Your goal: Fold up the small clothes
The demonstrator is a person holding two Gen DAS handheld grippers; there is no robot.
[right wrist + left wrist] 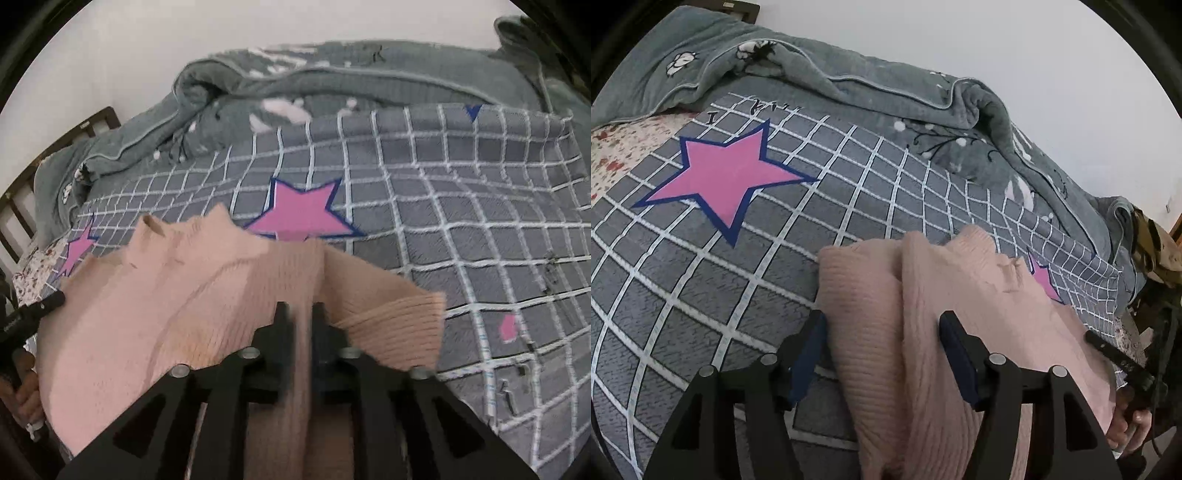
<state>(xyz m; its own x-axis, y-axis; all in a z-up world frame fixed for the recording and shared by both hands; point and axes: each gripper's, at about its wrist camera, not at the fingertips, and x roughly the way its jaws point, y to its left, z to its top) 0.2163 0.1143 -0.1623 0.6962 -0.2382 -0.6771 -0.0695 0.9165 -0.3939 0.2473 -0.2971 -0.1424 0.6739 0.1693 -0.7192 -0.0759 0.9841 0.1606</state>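
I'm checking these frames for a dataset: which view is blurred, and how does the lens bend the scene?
Left wrist view: sharp, the grid bedspread lines bow outward, corners are black. Right wrist view: motion-smeared, most on the pink sweater near the right hand-held gripper. Both: soft, even light, no glare.

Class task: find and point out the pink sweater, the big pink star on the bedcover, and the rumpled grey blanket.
pink sweater [155, 314], right wrist view, on its body panel.
big pink star [727, 173], left wrist view, on its centre.
grey blanket [820, 62], left wrist view, on a fold.
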